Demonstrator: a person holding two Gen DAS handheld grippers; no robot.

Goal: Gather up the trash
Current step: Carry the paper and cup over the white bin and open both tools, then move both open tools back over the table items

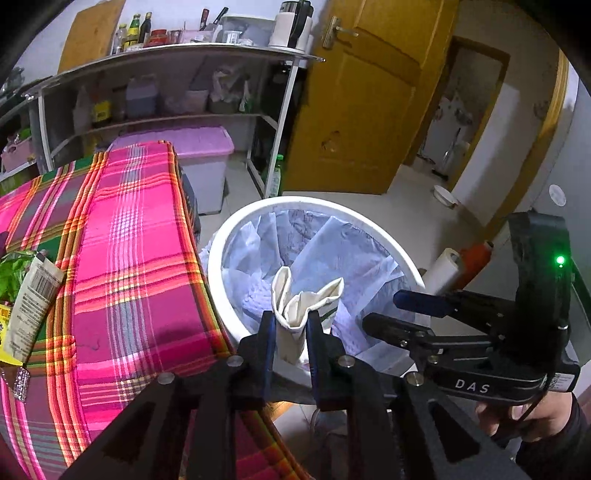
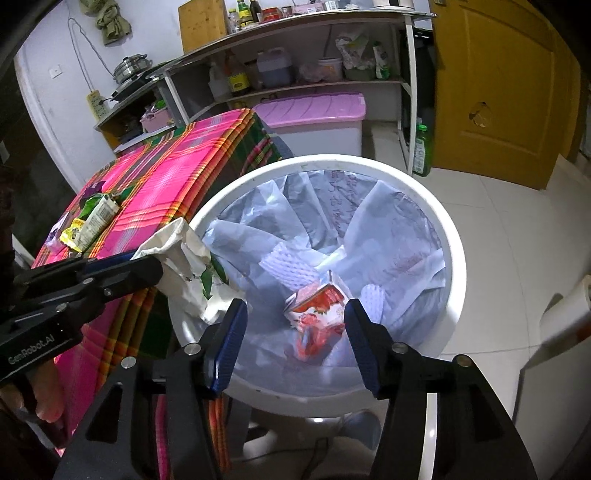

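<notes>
Right wrist view: right gripper (image 2: 295, 347) gapes empty above the bin (image 2: 452, 258), red carton (image 2: 317, 314) already inside. Left gripper (image 1: 290, 332) pinches a crumpled paper cup (image 1: 295, 306) over the rim; wrappers (image 1: 26, 295) remain on the table (image 1: 140, 258).

A home kitchen: a steel shelf rack (image 2: 295, 55) holds sauce bottles (image 1: 138, 29) and oil jugs (image 2: 273, 66), with a pot (image 2: 129, 66) on a stove.

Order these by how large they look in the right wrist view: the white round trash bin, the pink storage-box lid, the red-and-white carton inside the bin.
1. White round trash bin, largest, though it is nearest the camera.
2. Pink plastic storage-box lid, farther away, so true size is unsure.
3. Red-and-white carton, smallest.
</notes>
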